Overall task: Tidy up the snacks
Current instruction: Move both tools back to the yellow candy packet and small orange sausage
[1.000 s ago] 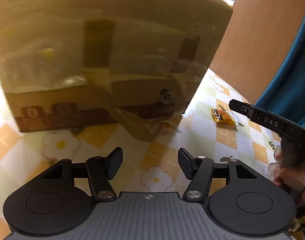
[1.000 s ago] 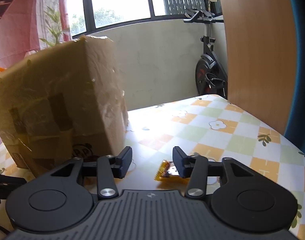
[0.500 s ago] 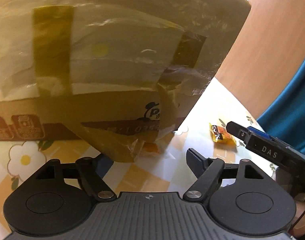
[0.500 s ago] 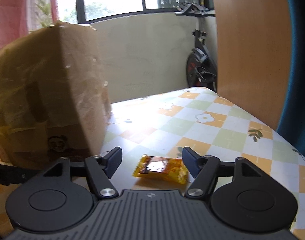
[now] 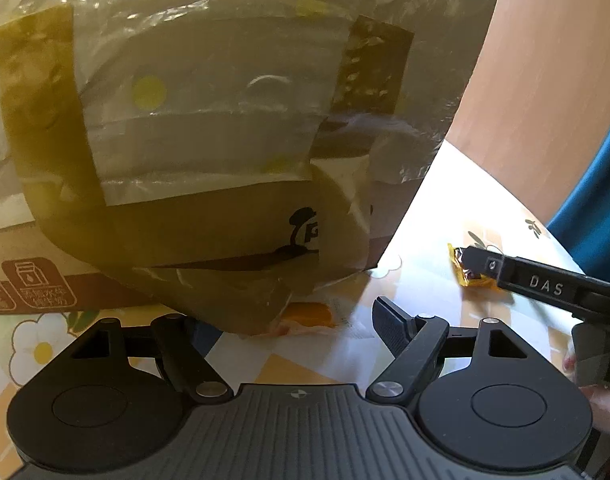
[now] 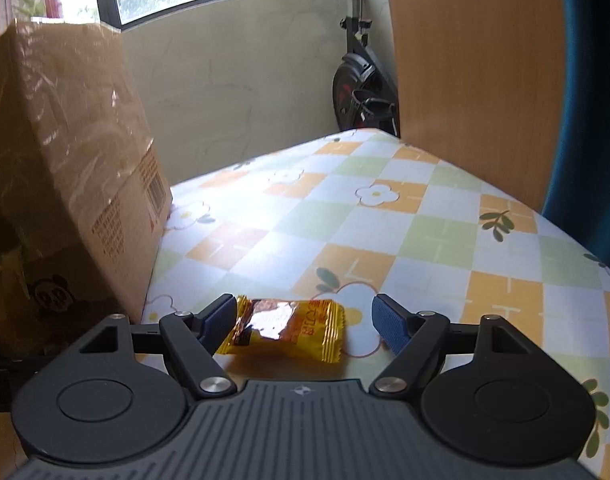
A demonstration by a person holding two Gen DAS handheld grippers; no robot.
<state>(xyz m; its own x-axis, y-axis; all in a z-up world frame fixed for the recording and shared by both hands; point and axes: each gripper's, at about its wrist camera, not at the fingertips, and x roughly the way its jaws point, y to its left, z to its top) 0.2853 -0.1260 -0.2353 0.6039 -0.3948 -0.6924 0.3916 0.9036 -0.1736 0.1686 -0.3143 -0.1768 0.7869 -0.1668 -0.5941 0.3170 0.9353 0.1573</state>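
Note:
A yellow-wrapped candy [image 6: 289, 328] lies flat on the checked tablecloth between the fingers of my right gripper [image 6: 305, 322]. Its jaws are opening. The left pad is at the wrapper's edge and the right pad stands apart from it. In the left wrist view that same candy [image 5: 463, 272] shows under the right gripper's tip [image 5: 485, 266]. My left gripper [image 5: 301, 330] is open close to a taped cardboard box [image 5: 209, 128]. An orange snack packet [image 5: 309, 316] lies between its fingers, partly under a loose flap of tape [image 5: 241, 280] that hides the left fingertip.
The cardboard box [image 6: 61, 168] fills the left side of the table [image 6: 385, 232]. A wooden panel [image 6: 473, 60] and a blue chair back [image 6: 593, 100] stand at the right edge. An exercise bike [image 6: 361, 80] is behind the table by the wall.
Both grippers have moved forward and down with their jaws wider. The candy now lies between the right fingers. The left gripper is closer to the box, over the orange packet.

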